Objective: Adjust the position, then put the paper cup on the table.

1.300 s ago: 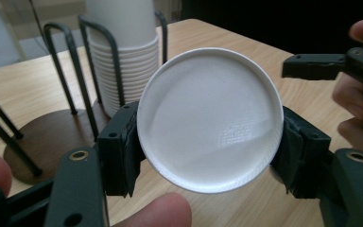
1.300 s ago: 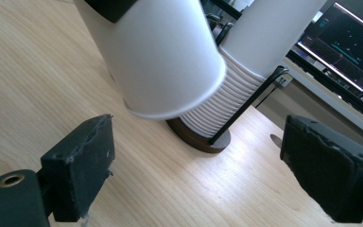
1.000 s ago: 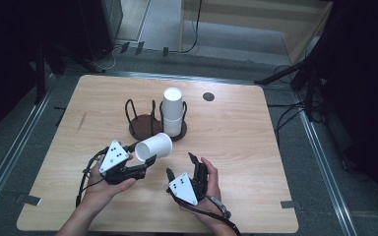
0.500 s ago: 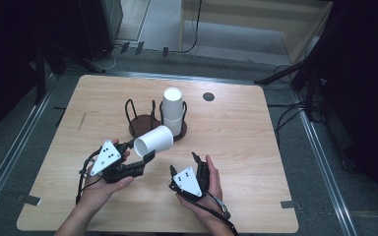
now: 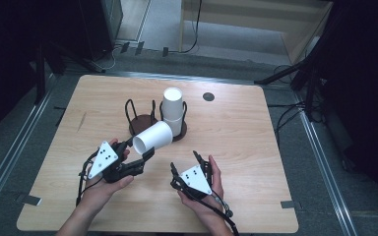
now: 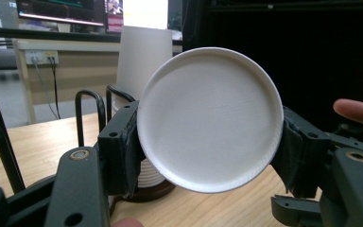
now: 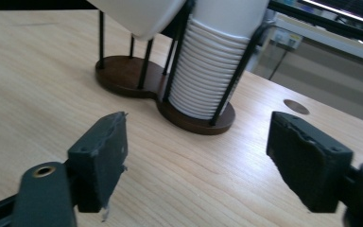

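My left gripper (image 5: pixel 140 156) is shut on a white paper cup (image 5: pixel 152 137) that lies sideways above the table, its mouth turned back toward the gripper. The left gripper view shows the cup (image 6: pixel 210 118) end-on, squeezed between both black pads (image 6: pixel 120 149). Just beyond stands a dark two-ring cup holder (image 5: pixel 150 123); its right ring holds a tall stack of white cups (image 5: pixel 173 110), its left ring is empty. My right gripper (image 5: pixel 191 163) rests low at the table's front, open, with nothing between its pads (image 7: pixel 101 158). The cup stack (image 7: pixel 215 71) stands ahead of it.
A round dark grommet (image 5: pixel 208 97) sits in the wooden tabletop (image 5: pixel 236 132) behind and right of the holder. A cable trails from each gripper toward the front edge. Dark furniture and floor cables surround the table.
The left gripper has carried the cup up and to the right, closer to the holder's empty left ring. The right gripper has shifted slightly and stays open.
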Action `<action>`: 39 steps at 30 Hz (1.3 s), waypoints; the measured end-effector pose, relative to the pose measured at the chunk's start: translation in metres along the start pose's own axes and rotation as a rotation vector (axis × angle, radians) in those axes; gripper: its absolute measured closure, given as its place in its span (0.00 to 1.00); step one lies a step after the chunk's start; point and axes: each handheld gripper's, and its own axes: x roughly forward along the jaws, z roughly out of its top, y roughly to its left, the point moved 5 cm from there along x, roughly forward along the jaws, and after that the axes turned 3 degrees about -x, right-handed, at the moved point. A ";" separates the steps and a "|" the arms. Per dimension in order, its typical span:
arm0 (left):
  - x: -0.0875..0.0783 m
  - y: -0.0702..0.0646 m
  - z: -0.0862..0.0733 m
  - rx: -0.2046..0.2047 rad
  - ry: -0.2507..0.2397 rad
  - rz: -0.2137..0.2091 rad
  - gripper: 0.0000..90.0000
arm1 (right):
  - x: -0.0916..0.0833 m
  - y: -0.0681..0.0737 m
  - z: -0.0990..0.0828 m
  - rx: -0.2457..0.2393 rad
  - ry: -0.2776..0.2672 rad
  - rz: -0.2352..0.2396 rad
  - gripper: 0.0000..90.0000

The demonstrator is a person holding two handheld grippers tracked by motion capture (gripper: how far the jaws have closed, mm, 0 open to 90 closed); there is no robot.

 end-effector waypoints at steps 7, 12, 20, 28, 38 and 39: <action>0.001 0.000 -0.005 0.028 -0.046 0.006 0.38 | -0.004 -0.007 0.003 0.169 0.046 0.023 0.13; 0.001 -0.001 -0.004 0.008 -0.064 -0.004 0.38 | -0.007 -0.014 0.010 0.357 0.059 0.078 0.10; 0.002 -0.002 -0.004 0.005 -0.081 -0.004 0.39 | -0.014 -0.017 0.028 0.624 0.046 0.183 0.04; 0.005 -0.003 -0.003 -0.001 -0.096 -0.007 0.39 | -0.016 -0.017 0.050 0.680 -0.011 0.156 0.02; 0.007 -0.004 -0.003 -0.001 -0.116 -0.010 0.39 | -0.006 -0.009 0.061 0.791 -0.010 0.161 0.01; 0.007 -0.004 -0.003 -0.001 -0.116 -0.010 0.39 | -0.005 -0.009 0.063 0.817 -0.014 0.171 0.00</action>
